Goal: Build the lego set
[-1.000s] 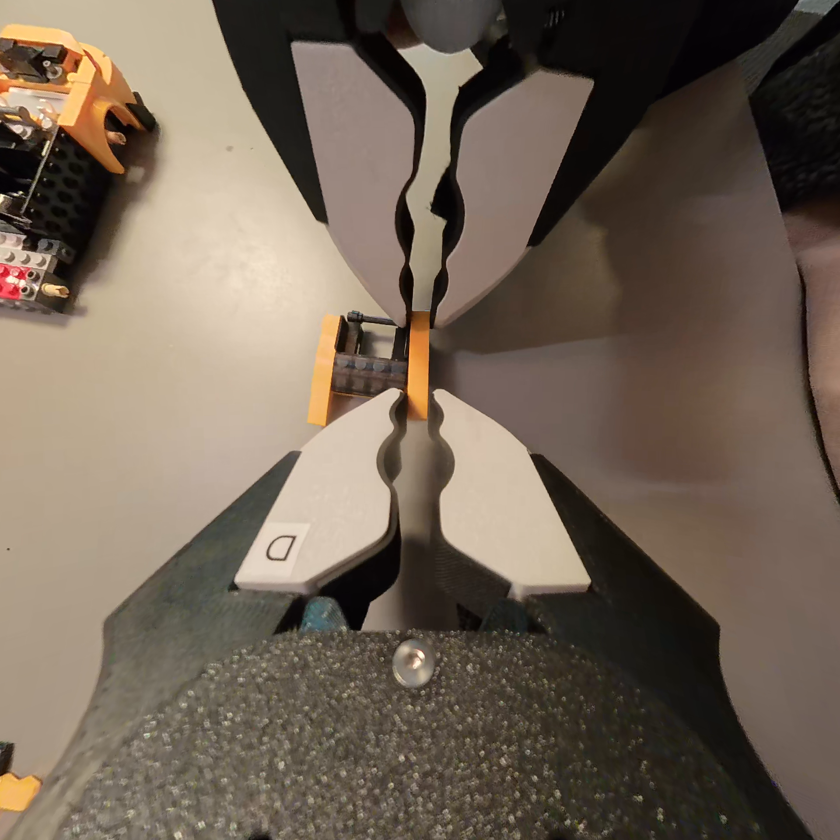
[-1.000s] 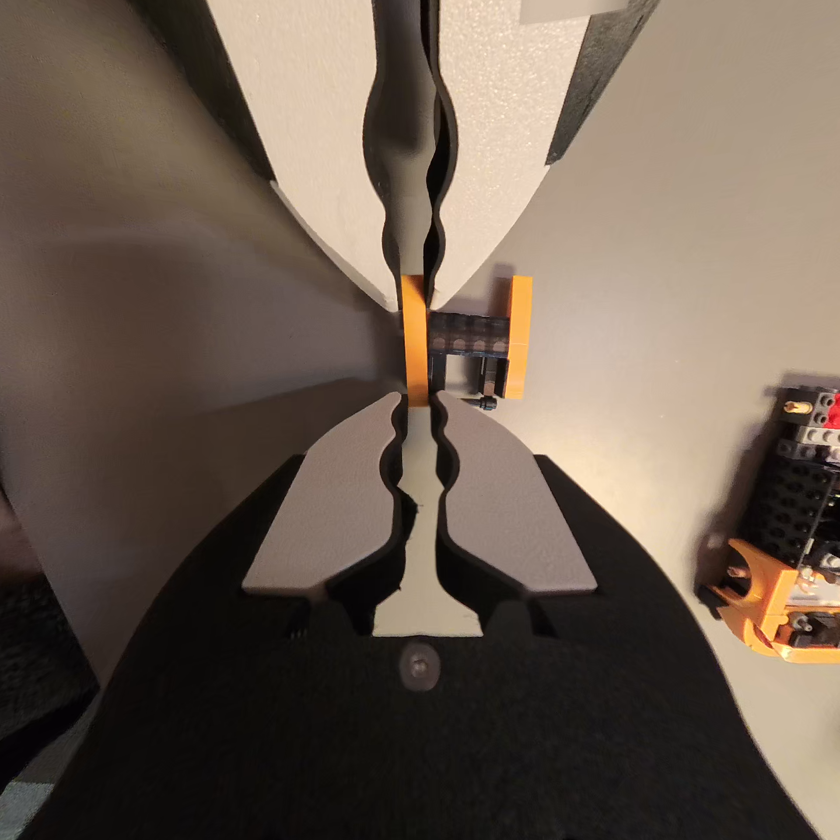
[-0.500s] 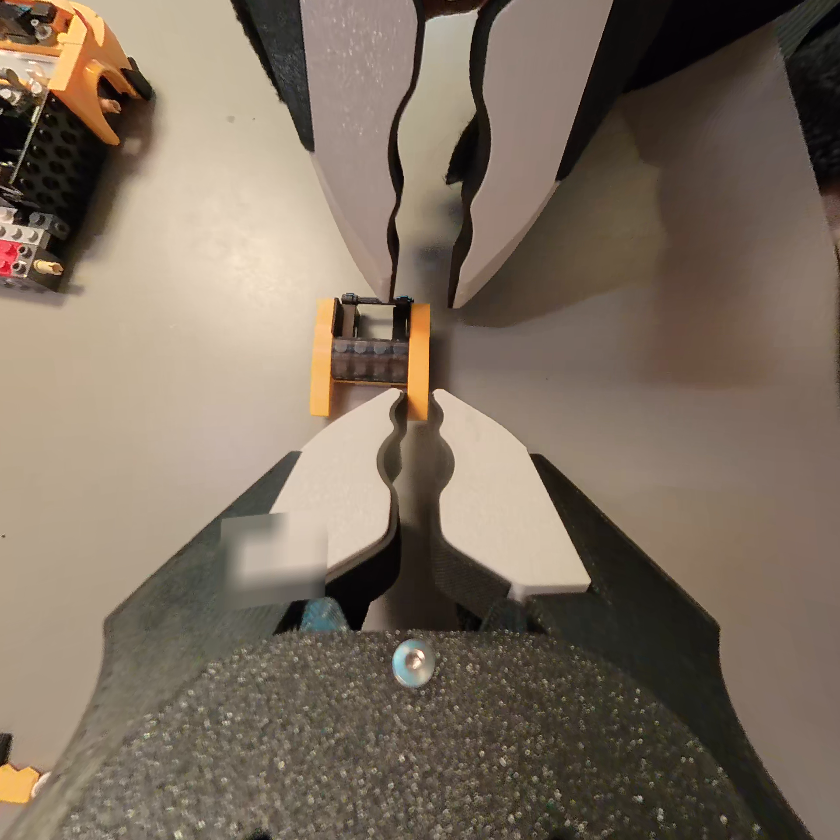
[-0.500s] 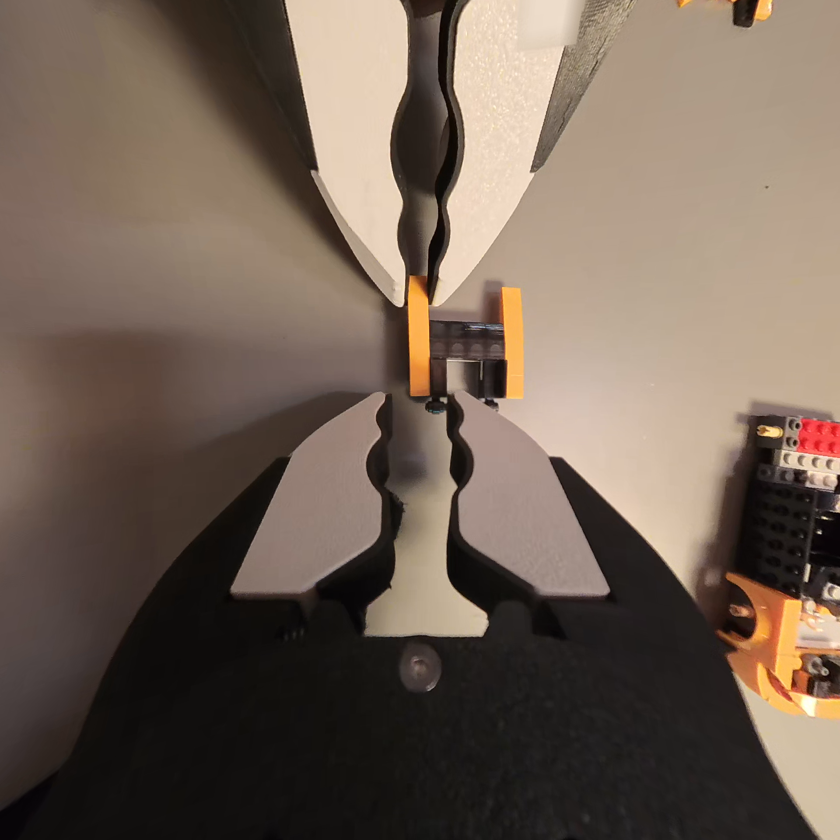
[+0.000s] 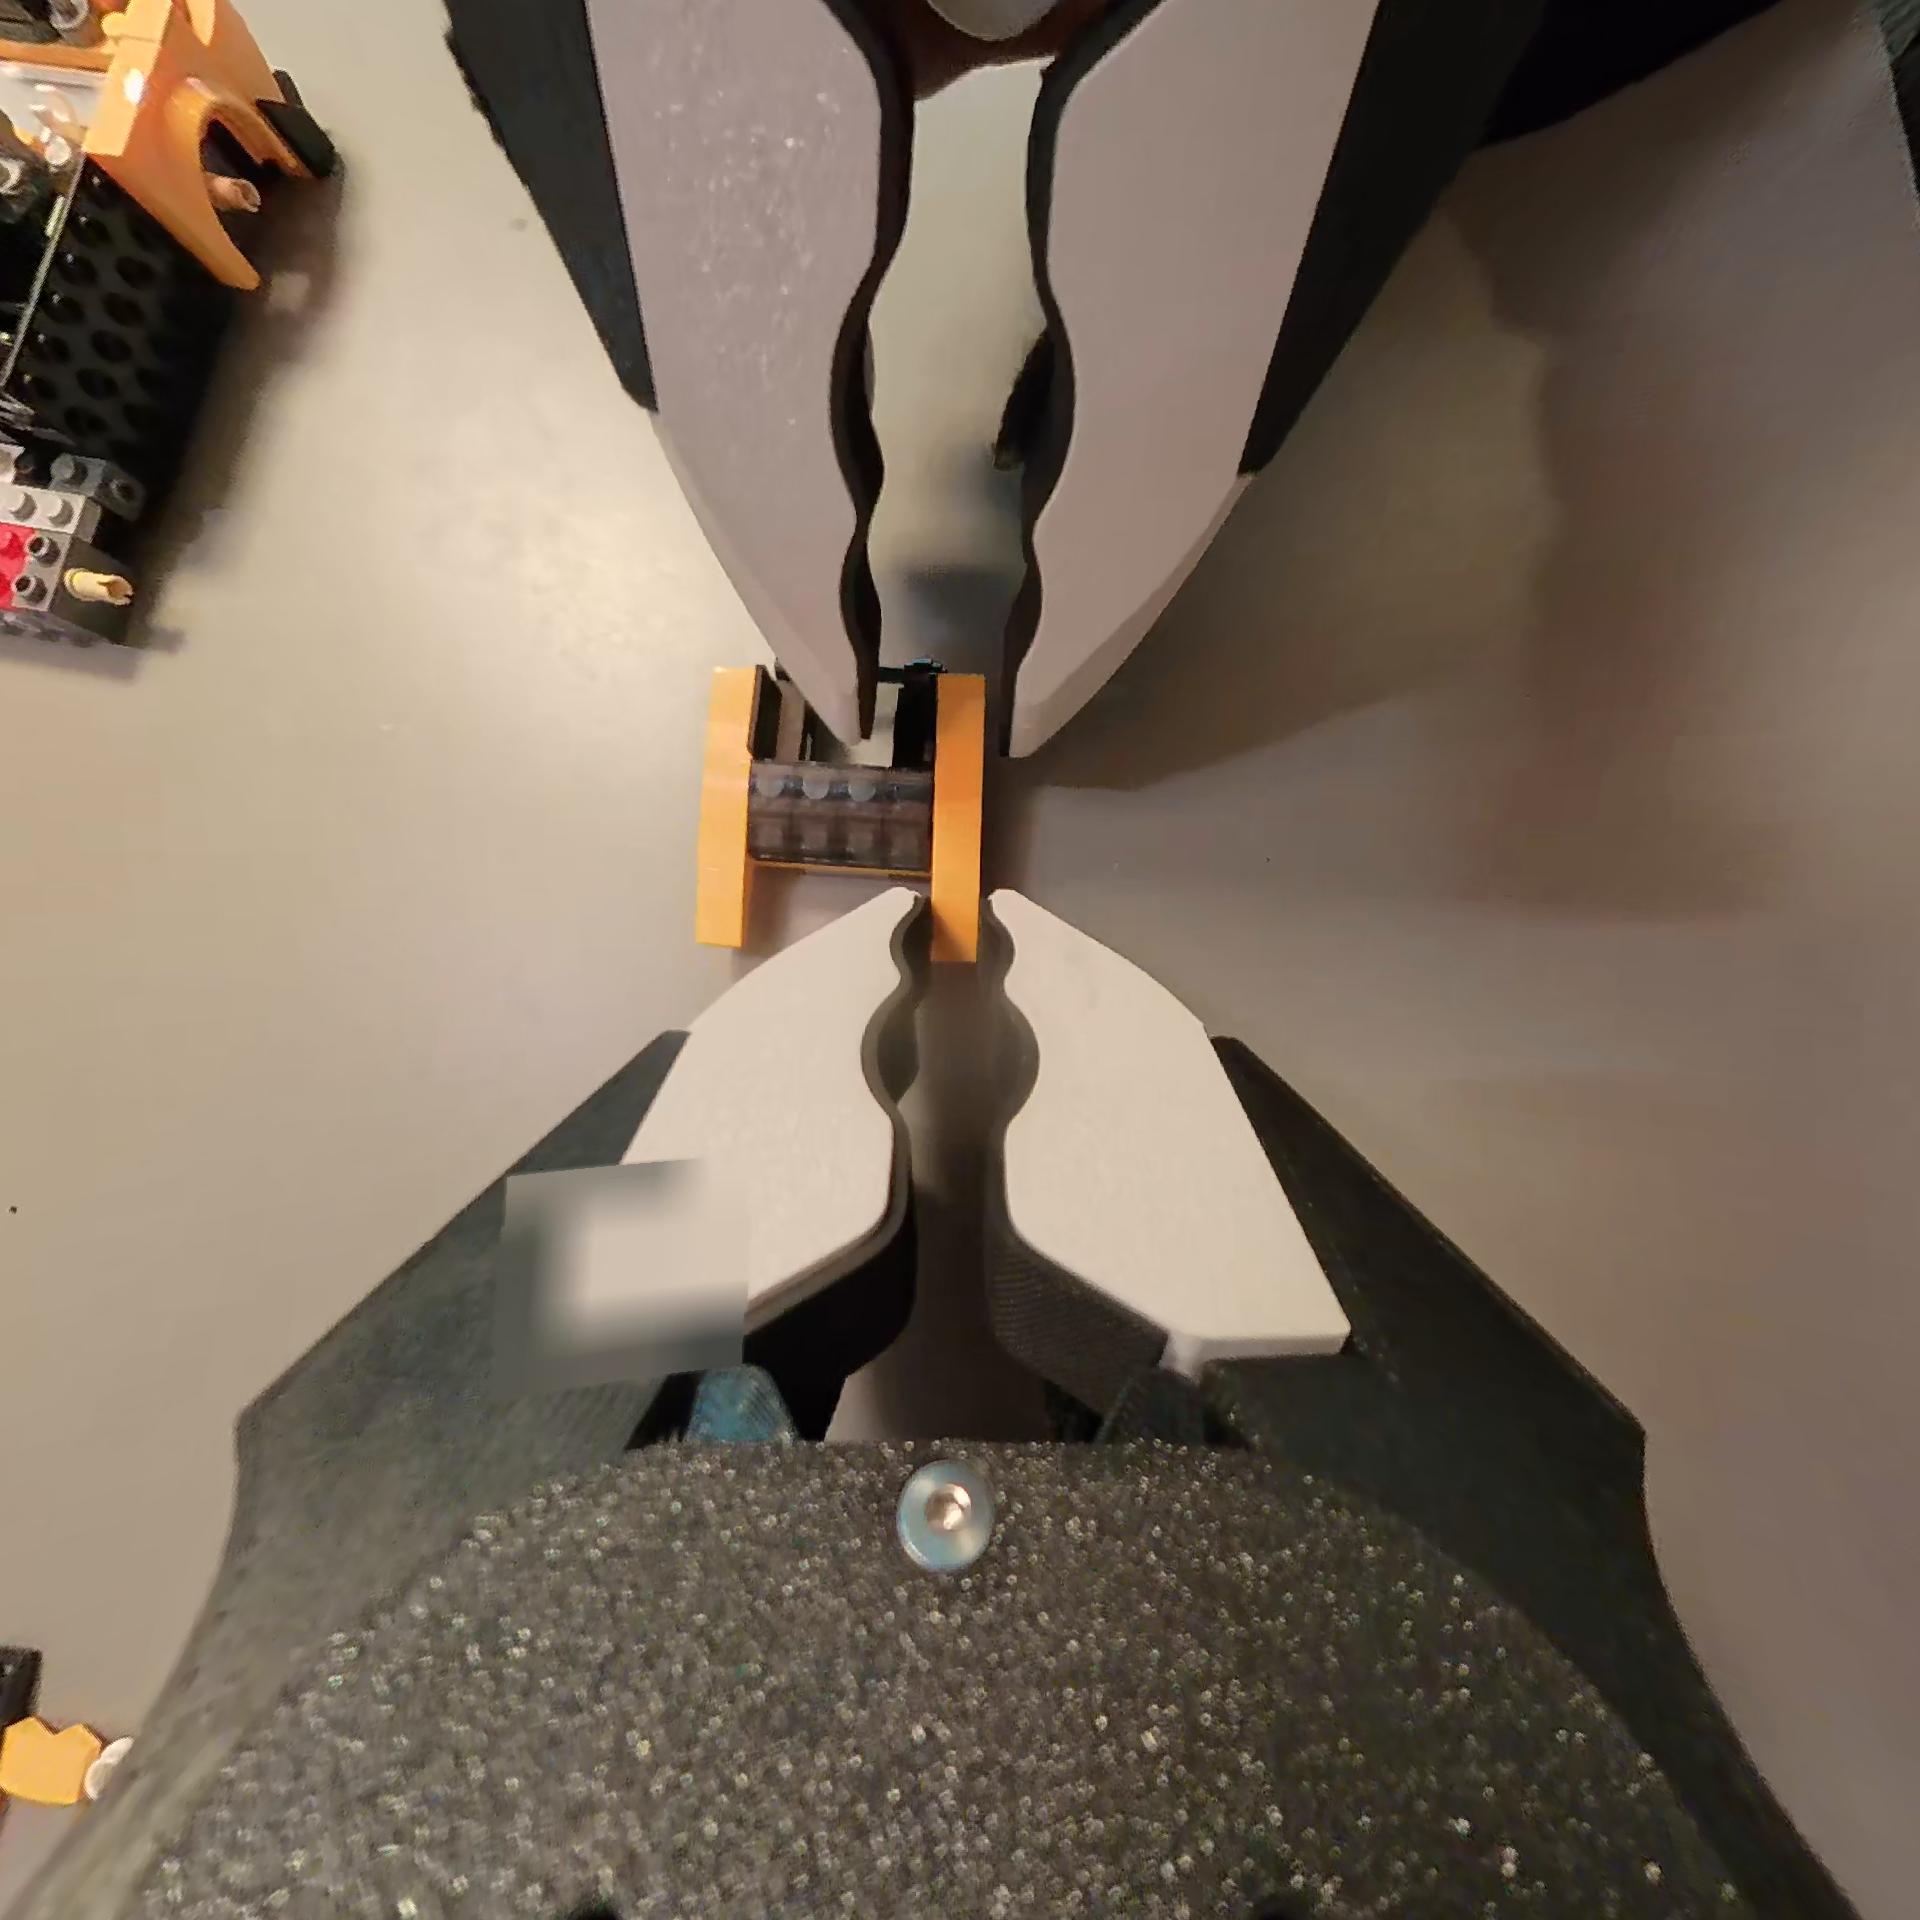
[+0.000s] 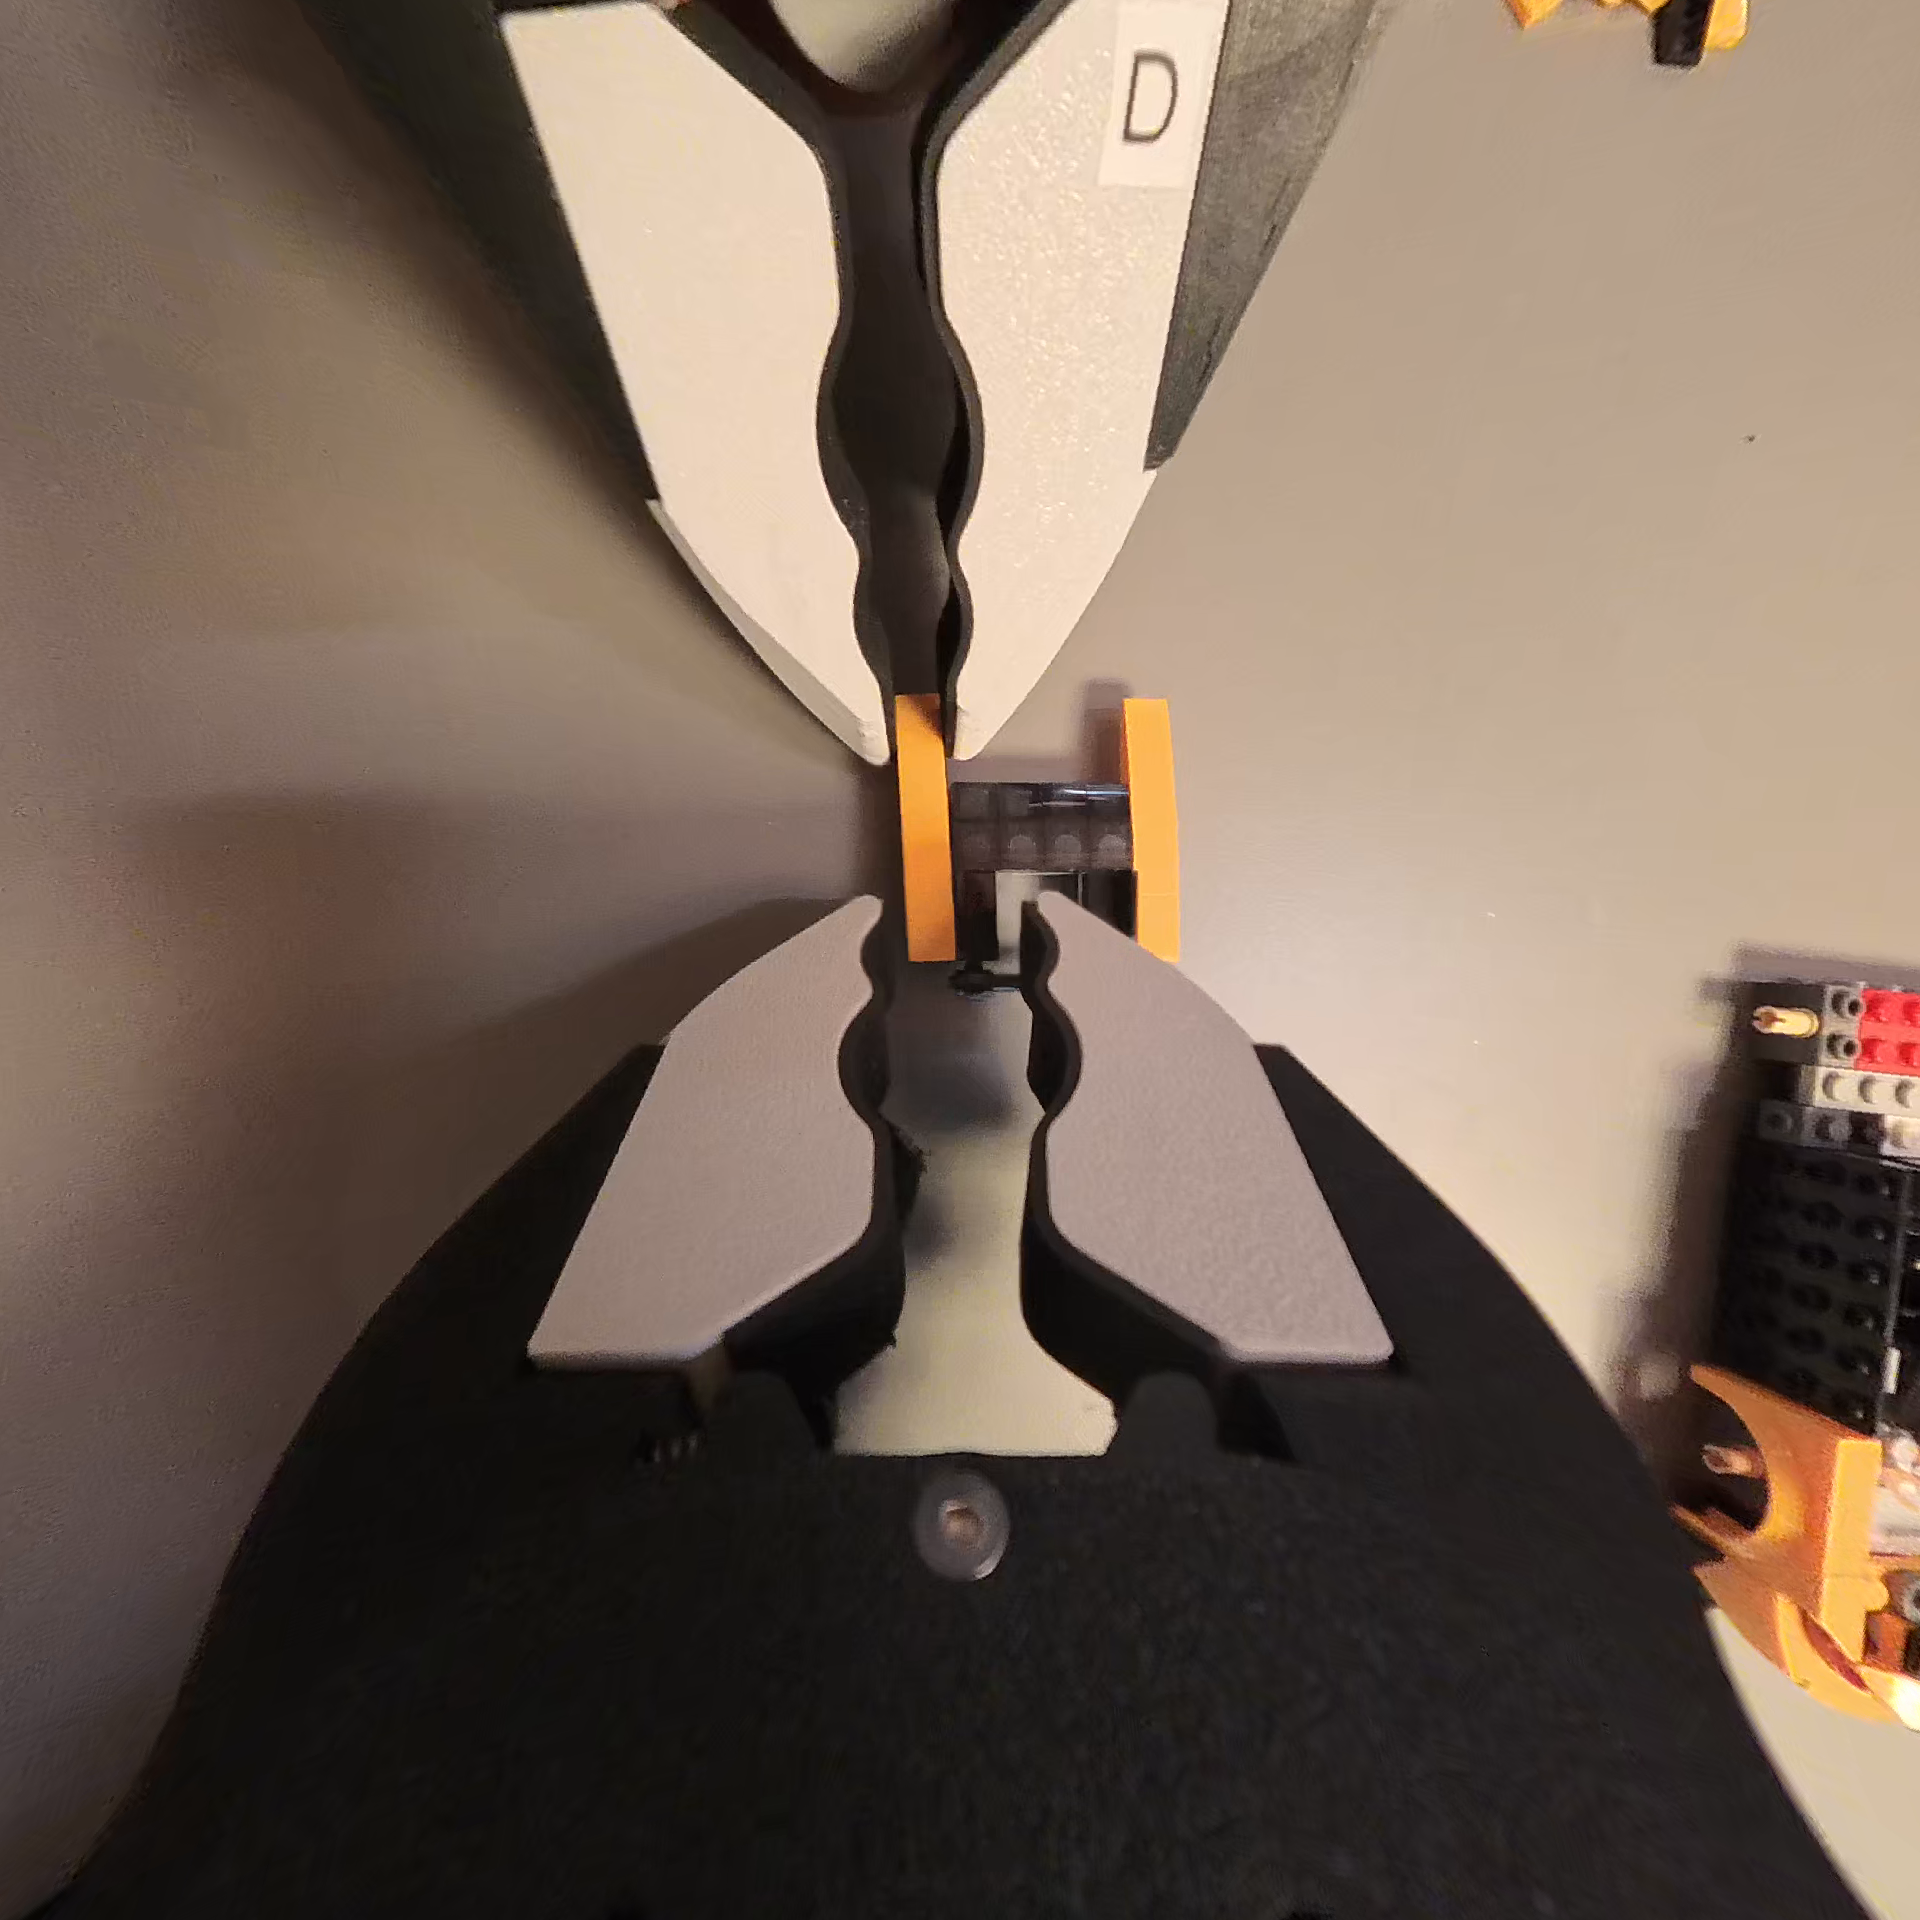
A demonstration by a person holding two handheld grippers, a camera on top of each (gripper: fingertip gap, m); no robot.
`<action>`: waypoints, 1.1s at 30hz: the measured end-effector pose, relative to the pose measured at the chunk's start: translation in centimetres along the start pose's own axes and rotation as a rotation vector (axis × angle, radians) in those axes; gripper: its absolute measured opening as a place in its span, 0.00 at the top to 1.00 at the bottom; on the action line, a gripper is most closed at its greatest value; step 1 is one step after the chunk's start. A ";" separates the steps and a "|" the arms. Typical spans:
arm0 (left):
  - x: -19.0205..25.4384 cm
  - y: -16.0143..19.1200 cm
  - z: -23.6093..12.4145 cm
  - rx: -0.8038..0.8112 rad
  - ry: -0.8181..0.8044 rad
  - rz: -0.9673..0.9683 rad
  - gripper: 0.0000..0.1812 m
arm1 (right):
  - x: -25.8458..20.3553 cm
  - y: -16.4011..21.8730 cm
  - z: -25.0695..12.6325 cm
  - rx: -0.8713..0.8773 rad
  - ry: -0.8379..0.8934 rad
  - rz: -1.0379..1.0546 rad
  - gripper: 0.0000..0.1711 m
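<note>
A small lego assembly (image 5: pixel 831 821) has two orange side plates joined by dark see-through bricks and lies on the grey table. My left gripper (image 5: pixel 954 916) is shut on the near end of its right orange plate (image 5: pixel 956 810). My right gripper (image 5: pixel 935 732) comes from the opposite side, open, with its fingertips on either side of the same plate's far end. In the right wrist view the right gripper (image 6: pixel 954 920) straddles that plate (image 6: pixel 923 831), and the left gripper (image 6: pixel 923 743) pinches its other end.
The larger black, orange, grey and red lego build (image 5: pixel 73 364) stands at the far left, and shows at the right in the right wrist view (image 6: pixel 1829 1195). A loose orange piece (image 5: pixel 42 1756) lies at the lower left. Another lies at the top right of the right wrist view (image 6: pixel 1621 21). Only a small space, under 4 cm, lies between the two pairs of fingers.
My right gripper let go of the orange plate, opened and drew back a little, then came in again with its jaws wider around the plate. My left gripper kept its hold.
</note>
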State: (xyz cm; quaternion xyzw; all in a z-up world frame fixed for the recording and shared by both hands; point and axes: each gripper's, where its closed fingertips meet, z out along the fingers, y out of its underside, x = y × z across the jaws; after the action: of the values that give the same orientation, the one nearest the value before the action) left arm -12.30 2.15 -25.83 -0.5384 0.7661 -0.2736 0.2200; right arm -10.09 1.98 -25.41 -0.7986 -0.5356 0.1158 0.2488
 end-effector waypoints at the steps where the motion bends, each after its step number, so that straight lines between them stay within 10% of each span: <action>1: 0.0 0.0 0.0 -0.001 0.000 0.000 0.96 | 0.1 0.1 0.1 -0.002 0.001 0.003 0.87; 15: -0.2 -0.2 -0.5 0.005 -0.020 0.030 0.92 | 0.0 -0.1 0.5 0.025 -0.026 0.025 0.90; 33: 0.0 -4.5 -2.8 0.113 -0.327 0.494 0.89 | -1.1 -2.7 -3.4 0.211 -0.513 0.503 0.90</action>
State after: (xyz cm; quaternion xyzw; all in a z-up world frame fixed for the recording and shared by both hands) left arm -10.89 1.41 -20.82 -0.3596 0.8118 -0.1635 0.4300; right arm -11.20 0.85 -21.23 -0.8204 -0.3526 0.4241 0.1511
